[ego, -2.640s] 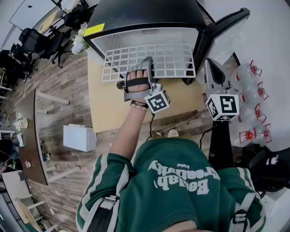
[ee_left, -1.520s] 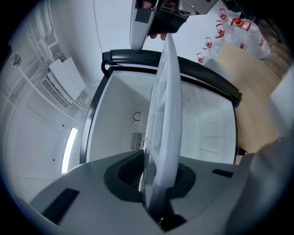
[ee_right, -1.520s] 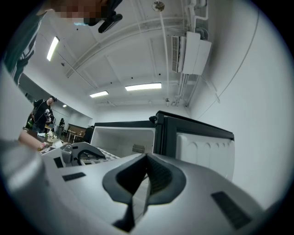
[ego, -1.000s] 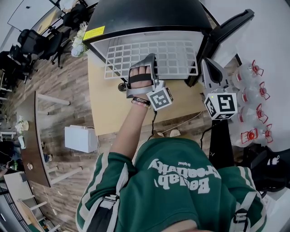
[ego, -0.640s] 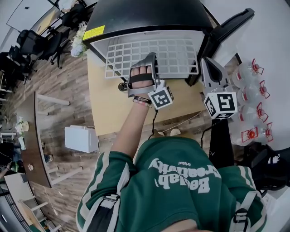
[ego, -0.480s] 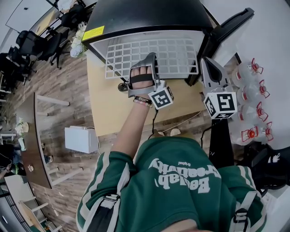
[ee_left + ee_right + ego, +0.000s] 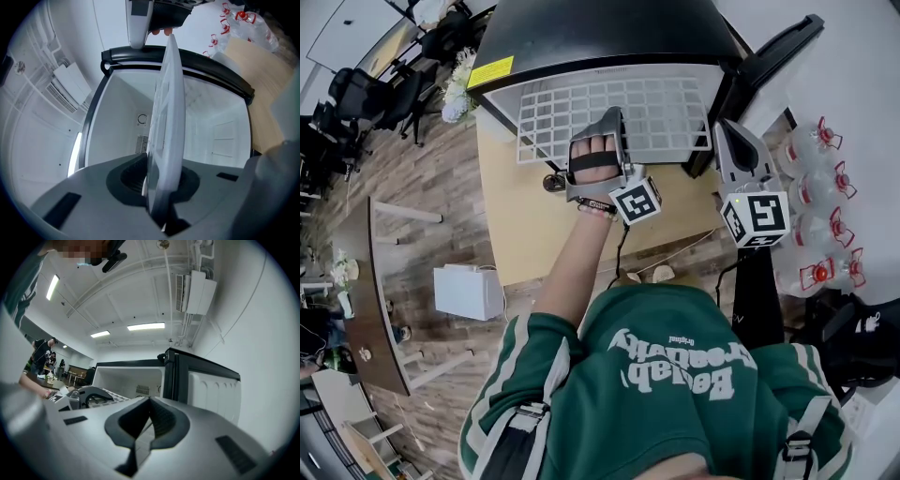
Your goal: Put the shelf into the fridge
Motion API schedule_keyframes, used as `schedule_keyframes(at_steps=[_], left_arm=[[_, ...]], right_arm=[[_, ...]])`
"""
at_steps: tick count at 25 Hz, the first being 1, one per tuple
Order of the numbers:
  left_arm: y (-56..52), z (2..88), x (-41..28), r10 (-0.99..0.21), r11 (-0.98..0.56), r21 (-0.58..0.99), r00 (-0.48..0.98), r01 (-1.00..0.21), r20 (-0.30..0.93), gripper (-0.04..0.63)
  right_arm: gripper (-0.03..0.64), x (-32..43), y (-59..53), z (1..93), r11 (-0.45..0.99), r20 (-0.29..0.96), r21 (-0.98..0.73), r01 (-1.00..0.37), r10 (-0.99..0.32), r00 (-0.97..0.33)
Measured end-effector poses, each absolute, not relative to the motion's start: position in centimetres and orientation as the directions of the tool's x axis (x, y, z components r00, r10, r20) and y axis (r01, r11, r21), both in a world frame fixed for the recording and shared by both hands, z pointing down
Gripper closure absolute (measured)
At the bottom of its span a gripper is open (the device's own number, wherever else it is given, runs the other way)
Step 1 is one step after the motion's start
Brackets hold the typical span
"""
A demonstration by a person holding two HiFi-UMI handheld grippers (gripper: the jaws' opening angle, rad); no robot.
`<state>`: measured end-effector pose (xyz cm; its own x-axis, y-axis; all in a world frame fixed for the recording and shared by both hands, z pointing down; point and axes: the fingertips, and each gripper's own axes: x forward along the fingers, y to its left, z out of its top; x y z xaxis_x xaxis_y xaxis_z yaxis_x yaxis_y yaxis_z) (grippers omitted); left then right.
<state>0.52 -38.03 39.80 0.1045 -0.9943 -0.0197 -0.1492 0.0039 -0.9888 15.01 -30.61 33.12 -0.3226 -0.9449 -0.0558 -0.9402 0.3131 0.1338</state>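
at the fridge mouth the shelf (image 7: 619, 108), a white wire grid of small squares, lies flat and partway in, its far part under the black top and its near edge sticking out toward the person. one shelf, one fridge (image 7: 600, 33), its door (image 7: 769, 52) swung open to the right. the left gripper (image 7: 614, 127) is clamped on the shelf's near edge, its jaws having just been closing with the wire between them; in the left gripper view the shelf (image 7: 166, 117) runs edge-on from the jaws into the white compartment. the right gripper (image 7: 727, 131) hovers just beside the door, jaws together on nothing (image 7: 143, 427). two marker cubes (image 7: 636, 201) (image 7: 757, 217) show black square patterns. a yellow label (image 7: 494, 64) sits on the fridge top, its print too small to read. the fridge stands on a wooden table (image 7: 525, 216). white lettering on the green sweatshirt (image 7: 675, 375) is upside down and hard to read. at least four clear bottles with red caps (image 7: 825, 225) lie at the right.
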Motion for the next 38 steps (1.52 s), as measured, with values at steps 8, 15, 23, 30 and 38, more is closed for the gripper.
schedule_keyframes(at_steps=[8,15,23,30,38], left_arm=[[-39.1,39.1,0.5,-0.995,0.024,-0.992,0.097,-0.121,-0.036,0.566],[-39.4,38.9,0.5,-0.995,0.02,-0.994,0.094,-0.112,-0.031,0.568],[-39.8,38.8,0.4,-0.996,0.005,-0.994,0.092,-0.105,-0.015,0.569],[-40.7,38.8,0.4,-0.996,-0.009,-0.995,0.089,-0.101,0.0,0.569],[-41.5,38.6,0.7,-0.996,-0.009,-0.995,0.092,-0.1,0.0,0.569]], right_arm=[[0.614,14.9,-30.9,33.2,0.309,-0.052,0.134,-0.942,-0.947,-0.318],[0.614,14.6,-30.9,33.3,0.312,-0.053,0.138,-0.94,-0.945,-0.322],[0.614,14.2,-30.7,33.4,0.315,-0.051,0.146,-0.938,-0.944,-0.325],[0.614,14.5,-30.8,33.3,0.31,-0.049,0.146,-0.94,-0.946,-0.32],[0.614,14.7,-31.1,33.3,0.305,-0.049,0.146,-0.941,-0.948,-0.314]])
